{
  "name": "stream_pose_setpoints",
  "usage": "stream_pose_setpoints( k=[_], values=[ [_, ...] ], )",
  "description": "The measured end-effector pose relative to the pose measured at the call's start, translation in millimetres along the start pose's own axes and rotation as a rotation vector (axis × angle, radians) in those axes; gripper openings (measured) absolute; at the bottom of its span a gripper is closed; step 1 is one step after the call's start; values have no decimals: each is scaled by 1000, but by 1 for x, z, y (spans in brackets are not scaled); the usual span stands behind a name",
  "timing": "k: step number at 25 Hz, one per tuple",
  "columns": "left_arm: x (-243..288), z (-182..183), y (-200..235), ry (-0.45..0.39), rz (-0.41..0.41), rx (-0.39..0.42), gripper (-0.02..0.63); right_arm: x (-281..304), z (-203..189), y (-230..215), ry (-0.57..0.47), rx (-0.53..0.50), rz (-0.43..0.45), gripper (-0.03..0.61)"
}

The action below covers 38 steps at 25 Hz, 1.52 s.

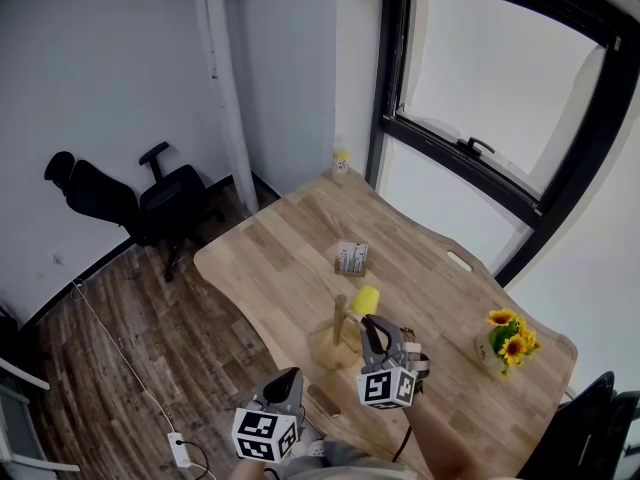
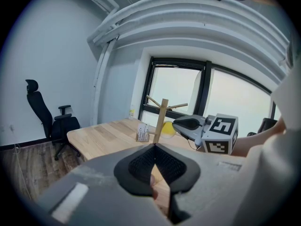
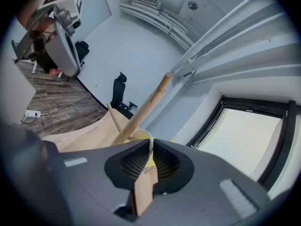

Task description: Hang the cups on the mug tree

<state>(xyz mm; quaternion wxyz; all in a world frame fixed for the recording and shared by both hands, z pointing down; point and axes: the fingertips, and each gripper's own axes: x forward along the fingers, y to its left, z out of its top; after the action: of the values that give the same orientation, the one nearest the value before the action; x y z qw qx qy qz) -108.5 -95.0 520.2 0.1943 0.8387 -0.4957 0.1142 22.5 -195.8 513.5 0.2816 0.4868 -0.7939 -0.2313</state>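
1. Yellow cup is gripped by its thin wall in the right gripper. That gripper's jaws stand only a sliver apart, and both pads press on the yellow edge.
2. In the head view the cup sits at 12 o'clock from the right gripper's tips, just beside the trunk of the wooden mug tree, which stands at the cup's 7 o'clock.
3. In the left gripper view the cup hangs below the tree's upper pegs, at 3 o'clock from the trunk. Whether it touches the wood cannot be told.
4. No cup hangs on any peg that shows.
5. Left gripper is closed, its tips meeting with nothing between them. It points toward the tree from the near edge of the table.
6. In the head view the left gripper lies at 8 o'clock from the right one, well apart from the cup.
7. A small printed box stands on the table at 12 o'clock from the tree.
8. A pot of sunflowers stands at 3 o'clock from the tree.
9. An office chair stands on the floor at 10 o'clock from the table.
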Motion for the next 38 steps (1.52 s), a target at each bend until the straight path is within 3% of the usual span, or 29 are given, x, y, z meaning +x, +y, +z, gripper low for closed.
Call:
stream_pose_setpoints(
  k=[25, 32, 38],
  values=[
    [9, 0, 1, 10, -12, -5, 5, -4, -5, 25, 8, -15, 70, 18],
    [9, 4, -3, 5, -21, -3, 5, -21, 4, 27, -17, 134, 109, 2],
    [10, 5, -5, -1, -28, -8, 5, -37, 14, 23, -36, 393, 151, 2]
  ],
)
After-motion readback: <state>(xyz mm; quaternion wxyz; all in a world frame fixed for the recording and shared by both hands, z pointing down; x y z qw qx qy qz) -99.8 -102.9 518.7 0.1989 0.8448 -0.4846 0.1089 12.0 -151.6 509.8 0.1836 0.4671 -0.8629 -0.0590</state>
